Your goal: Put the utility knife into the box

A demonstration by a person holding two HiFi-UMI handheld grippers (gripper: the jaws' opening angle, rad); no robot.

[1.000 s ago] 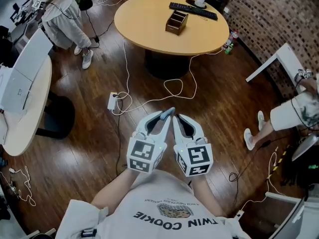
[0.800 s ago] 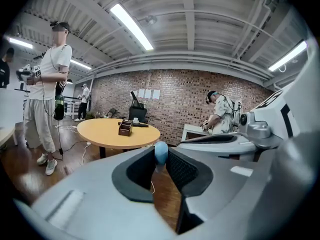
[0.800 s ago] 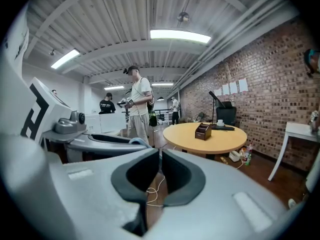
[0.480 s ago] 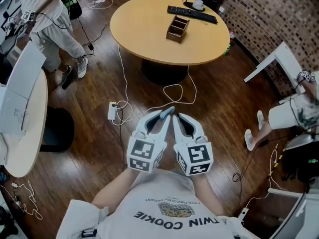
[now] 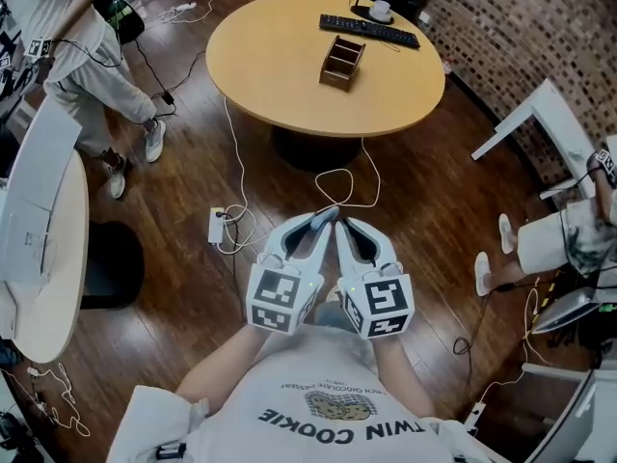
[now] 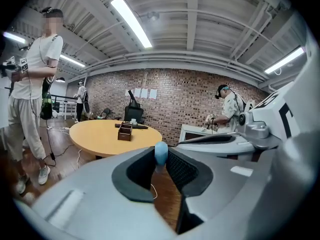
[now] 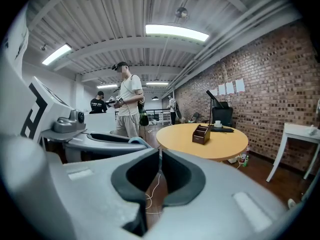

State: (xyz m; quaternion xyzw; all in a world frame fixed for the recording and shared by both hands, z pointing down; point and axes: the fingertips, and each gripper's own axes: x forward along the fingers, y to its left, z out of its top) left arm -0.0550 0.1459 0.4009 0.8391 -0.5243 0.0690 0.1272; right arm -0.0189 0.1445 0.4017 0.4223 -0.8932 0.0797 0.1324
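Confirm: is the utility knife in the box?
Out. The left gripper clamps the utility knife; the box stands apart on the table.

Light-blue utility knife (image 6: 160, 154); brown box (image 5: 342, 63); tan table (image 5: 280, 56); black keyboard (image 5: 369, 31).

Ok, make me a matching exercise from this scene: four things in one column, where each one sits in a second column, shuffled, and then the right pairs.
Things
1. utility knife
2. wooden box
3. keyboard
4. power strip

Places
A. on the floor
B. near the middle of the round table
C. clamped between the jaws of the left gripper
D. at the table's far edge

Pairs: 1-C, 2-B, 3-D, 4-A
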